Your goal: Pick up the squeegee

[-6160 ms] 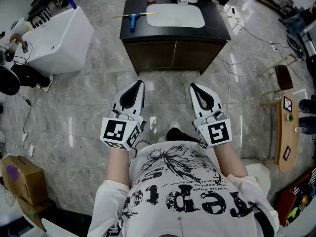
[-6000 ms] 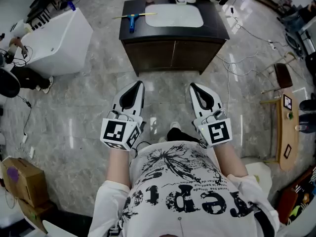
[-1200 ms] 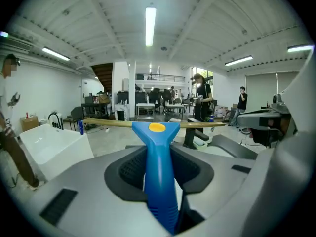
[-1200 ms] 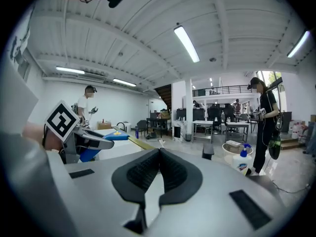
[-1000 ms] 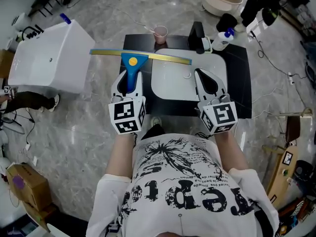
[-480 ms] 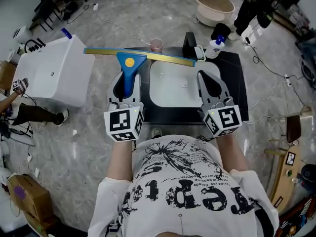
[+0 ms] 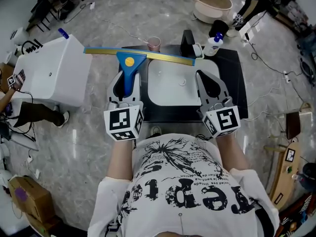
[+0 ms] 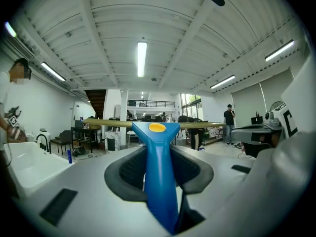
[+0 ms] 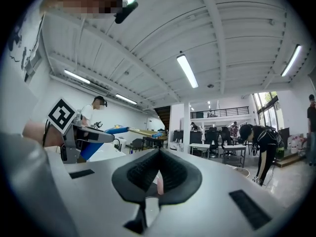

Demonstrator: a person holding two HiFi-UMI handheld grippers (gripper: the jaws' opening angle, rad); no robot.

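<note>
Head view: the squeegee (image 7: 129, 62) is now held clear of the dark surface (image 7: 234, 83). Its blue handle is clamped in the left tongs (image 7: 127, 75), and its yellow blade is carried crosswise ahead of them, over the far left corner of the basin (image 7: 170, 90). Six seconds earlier it was lying on that surface left of the basin, with both tongs well back from it. The right tongs (image 7: 201, 74) are clenched on nothing. The pick-up is judged complete, provided the grip is kept.
</note>
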